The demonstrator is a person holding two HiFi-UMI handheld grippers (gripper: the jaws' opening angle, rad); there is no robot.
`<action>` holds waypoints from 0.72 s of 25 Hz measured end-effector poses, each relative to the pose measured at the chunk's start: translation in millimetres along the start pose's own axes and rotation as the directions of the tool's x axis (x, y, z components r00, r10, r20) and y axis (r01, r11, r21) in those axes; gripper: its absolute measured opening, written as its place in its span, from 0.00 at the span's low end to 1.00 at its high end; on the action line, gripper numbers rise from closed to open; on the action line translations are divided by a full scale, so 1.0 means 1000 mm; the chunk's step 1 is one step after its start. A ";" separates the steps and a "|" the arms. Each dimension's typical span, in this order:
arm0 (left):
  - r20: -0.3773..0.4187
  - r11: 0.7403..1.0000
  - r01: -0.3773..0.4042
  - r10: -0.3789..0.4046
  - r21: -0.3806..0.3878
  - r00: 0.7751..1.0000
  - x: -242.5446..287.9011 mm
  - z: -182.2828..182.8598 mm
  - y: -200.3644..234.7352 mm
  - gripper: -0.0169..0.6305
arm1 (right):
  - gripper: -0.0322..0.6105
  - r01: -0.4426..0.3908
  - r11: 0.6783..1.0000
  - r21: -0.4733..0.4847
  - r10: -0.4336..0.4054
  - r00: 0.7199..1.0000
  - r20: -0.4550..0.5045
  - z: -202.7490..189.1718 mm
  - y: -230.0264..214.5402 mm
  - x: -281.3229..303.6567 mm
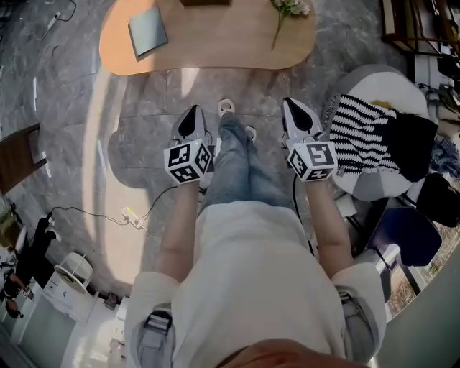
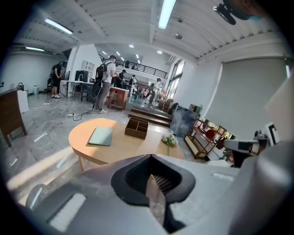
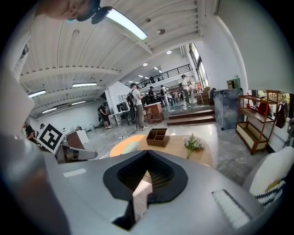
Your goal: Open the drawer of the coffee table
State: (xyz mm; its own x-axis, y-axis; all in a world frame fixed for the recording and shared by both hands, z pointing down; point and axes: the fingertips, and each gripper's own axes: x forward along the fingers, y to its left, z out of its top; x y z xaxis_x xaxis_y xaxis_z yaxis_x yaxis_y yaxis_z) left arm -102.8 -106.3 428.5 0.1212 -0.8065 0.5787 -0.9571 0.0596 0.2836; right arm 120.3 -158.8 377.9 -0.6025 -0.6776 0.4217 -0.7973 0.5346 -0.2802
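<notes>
The oval wooden coffee table (image 1: 215,50) stands ahead of me on the grey stone floor; no drawer shows in any view. On it lie a grey-green book (image 1: 147,30) and a flower sprig (image 1: 287,11). My left gripper (image 1: 192,113) and right gripper (image 1: 293,104) hang side by side over the floor, short of the table's near edge, both shut with nothing between the jaws. The left gripper view shows its shut jaws (image 2: 151,158) pointing at the table (image 2: 87,137), the book (image 2: 101,136) and a wooden divider box (image 2: 138,127). The right gripper (image 3: 148,153) faces the same table (image 3: 177,149).
A white chair with a black-and-white knit throw (image 1: 374,136) stands at my right, a blue stool (image 1: 406,233) behind it. A power strip and cable (image 1: 131,217) lie on the floor at left, beside dark wooden furniture (image 1: 18,154). People stand far off (image 2: 106,82).
</notes>
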 end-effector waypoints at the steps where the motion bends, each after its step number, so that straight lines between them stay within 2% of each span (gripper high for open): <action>1: -0.006 1.000 -0.003 0.003 0.000 1.000 0.010 -0.004 0.005 0.02 | 0.05 0.008 1.000 0.001 -0.008 1.000 -0.006 -0.005 -0.006 0.005; 7: -0.064 0.999 -0.018 0.019 0.027 0.998 0.063 -0.033 0.031 0.02 | 0.05 0.054 0.998 0.006 -0.054 0.997 -0.046 -0.038 -0.040 0.030; 11: -0.111 0.999 -0.035 0.037 0.014 0.993 0.097 -0.059 0.050 0.02 | 0.05 0.075 0.997 0.013 -0.074 0.994 -0.078 -0.064 -0.066 0.051; 18: -0.175 1.000 -0.017 0.017 0.001 0.984 0.146 -0.105 0.080 0.03 | 0.05 0.106 0.994 0.035 -0.099 0.982 -0.163 -0.126 -0.103 0.094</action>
State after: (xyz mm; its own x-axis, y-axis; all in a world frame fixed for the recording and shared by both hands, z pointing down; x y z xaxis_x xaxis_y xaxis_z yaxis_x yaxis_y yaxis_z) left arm -134.3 -157.5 616.3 0.1491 -0.6903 0.7080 -0.9594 0.0724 0.2727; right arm 150.0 -214.0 555.1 -0.5066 -0.6357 0.5824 -0.8576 0.4414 -0.2641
